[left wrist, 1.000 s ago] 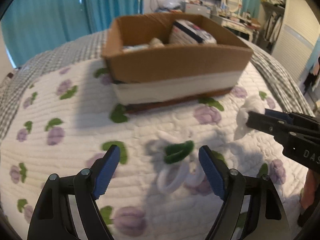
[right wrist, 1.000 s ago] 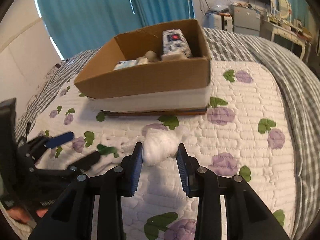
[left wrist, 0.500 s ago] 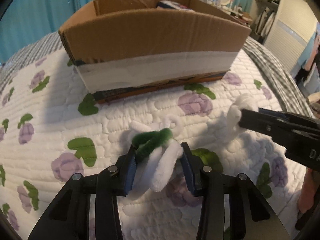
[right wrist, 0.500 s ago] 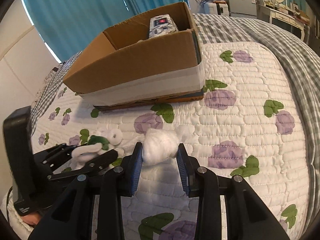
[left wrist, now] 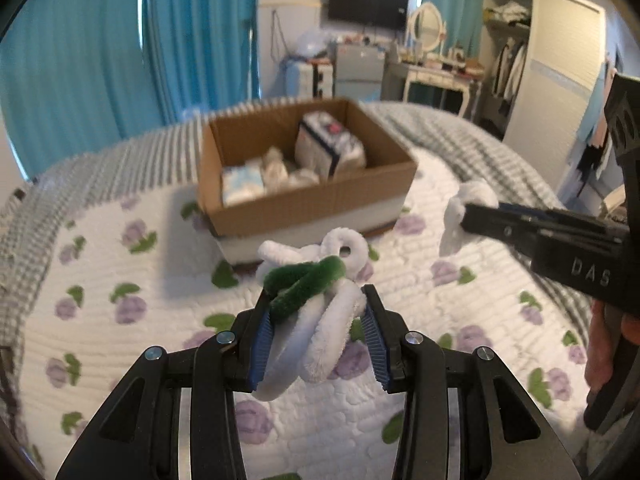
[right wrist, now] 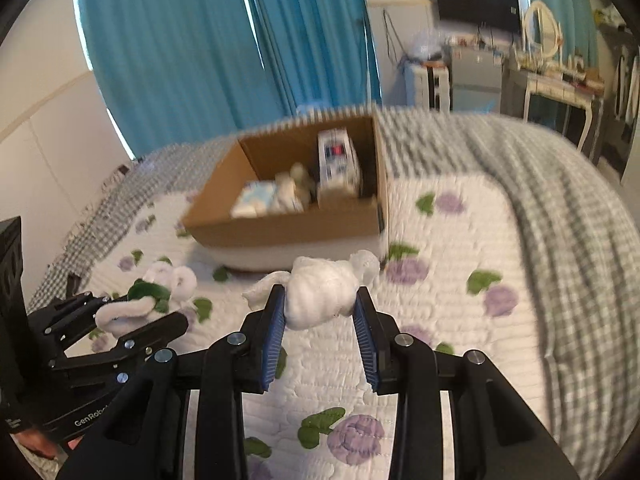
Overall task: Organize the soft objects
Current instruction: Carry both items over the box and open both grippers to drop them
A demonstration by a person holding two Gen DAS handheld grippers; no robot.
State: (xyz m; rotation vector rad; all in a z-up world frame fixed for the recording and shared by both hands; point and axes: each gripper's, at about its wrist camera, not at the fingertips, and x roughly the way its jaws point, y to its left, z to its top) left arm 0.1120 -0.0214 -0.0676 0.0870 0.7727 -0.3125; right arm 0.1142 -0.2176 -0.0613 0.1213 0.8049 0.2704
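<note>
My left gripper is shut on a bundle of fuzzy white and green hair ties and holds it lifted above the quilt. It also shows in the right wrist view at lower left. My right gripper is shut on a white cloth wad, also lifted; it shows in the left wrist view at right. An open cardboard box stands ahead of both grippers on the bed, holding a tissue pack and other soft items.
A white quilt with purple flowers covers the bed, over a grey checked blanket. Teal curtains, a dresser and a wardrobe stand behind the bed.
My left gripper closed on the hair ties and lifted them off the quilt. Both grippers rose, so the box now sits lower and farther ahead with its inside visible.
</note>
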